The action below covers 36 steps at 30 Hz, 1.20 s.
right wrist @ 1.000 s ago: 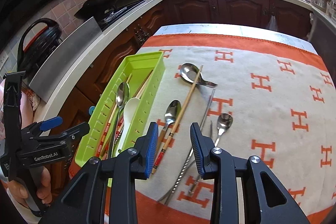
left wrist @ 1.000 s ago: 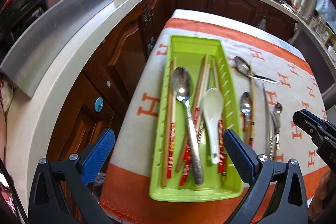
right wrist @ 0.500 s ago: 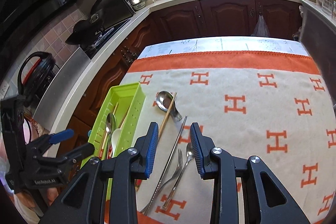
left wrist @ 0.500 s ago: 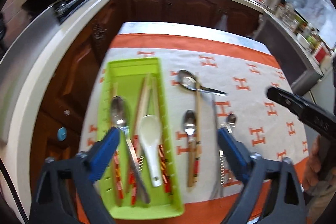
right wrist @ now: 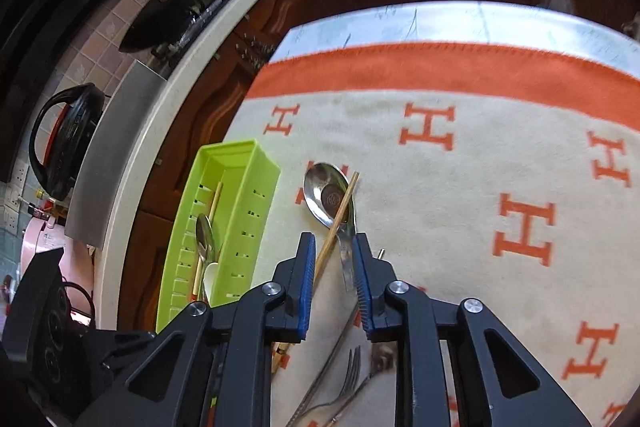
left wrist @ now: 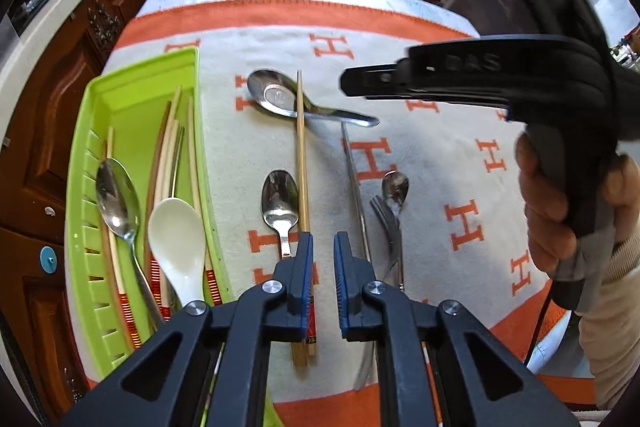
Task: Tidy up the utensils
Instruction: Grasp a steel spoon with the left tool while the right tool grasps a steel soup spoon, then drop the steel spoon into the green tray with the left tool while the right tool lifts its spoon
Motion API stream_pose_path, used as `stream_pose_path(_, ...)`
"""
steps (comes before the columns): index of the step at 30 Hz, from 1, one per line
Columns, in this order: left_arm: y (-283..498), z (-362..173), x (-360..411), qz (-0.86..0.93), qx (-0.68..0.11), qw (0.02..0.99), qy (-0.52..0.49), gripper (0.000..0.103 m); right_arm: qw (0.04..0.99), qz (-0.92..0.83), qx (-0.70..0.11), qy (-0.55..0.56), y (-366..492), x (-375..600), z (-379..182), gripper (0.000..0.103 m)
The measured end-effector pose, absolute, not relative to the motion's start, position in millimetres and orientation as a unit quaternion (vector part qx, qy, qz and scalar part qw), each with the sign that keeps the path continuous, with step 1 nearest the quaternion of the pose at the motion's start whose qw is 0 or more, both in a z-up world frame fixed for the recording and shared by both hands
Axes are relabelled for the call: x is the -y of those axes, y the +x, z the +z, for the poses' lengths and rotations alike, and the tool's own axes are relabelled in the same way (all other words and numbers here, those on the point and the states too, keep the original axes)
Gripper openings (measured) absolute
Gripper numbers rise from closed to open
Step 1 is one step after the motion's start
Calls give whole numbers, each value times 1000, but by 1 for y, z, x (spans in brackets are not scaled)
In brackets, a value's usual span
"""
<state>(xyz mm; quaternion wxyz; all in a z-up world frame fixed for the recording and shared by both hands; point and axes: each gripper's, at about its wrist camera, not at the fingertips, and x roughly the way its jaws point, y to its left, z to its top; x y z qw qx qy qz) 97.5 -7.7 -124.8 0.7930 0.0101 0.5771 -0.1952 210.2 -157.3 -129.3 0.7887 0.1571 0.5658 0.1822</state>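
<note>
Left gripper: jaws closing to a narrow gap with nothing between the blue pads; it hangs over the cloth's near edge, just right of a wooden chopstick.
Right gripper: jaws closing, pads not yet pressing; the handle of the large steel spoon and the chopstick lying across it run between them.
Green tray: at the cloth's left edge, holding chopsticks, a steel spoon and a white ceramic spoon.
Loose utensils: on the orange-and-cream cloth right of the tray, a medium spoon just beside the chopstick, a long thin metal piece, then a fork overlapping a small spoon.
Person's hand: at the cloth's right edge, wrapped around the right gripper's handle.
</note>
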Motion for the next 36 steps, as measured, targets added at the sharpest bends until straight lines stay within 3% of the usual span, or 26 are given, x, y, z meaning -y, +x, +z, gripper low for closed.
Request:
stream_pose_path(10, 106, -145, 5, -176, -601, 779, 8, 8, 752, 187, -616, 144, 236, 141, -185, 16)
stream_pose_path(13, 107, -148, 1, -172, -605, 778, 4, 8, 747, 189, -619, 152, 237, 141, -191, 2)
stream_pose_path(14, 108, -148, 1, -170, -606, 777, 3, 8, 748, 189, -618, 154, 235, 141, -191, 2)
stream_pose_path(28, 120, -162, 1, -164, -622, 765, 22, 11, 857, 14, -508, 86, 188, 195, -148, 1)
stream_pose_path(36, 120, -167, 20, -150, -634, 756, 65, 12, 873, -47, -468, 131, 164, 247, -134, 1)
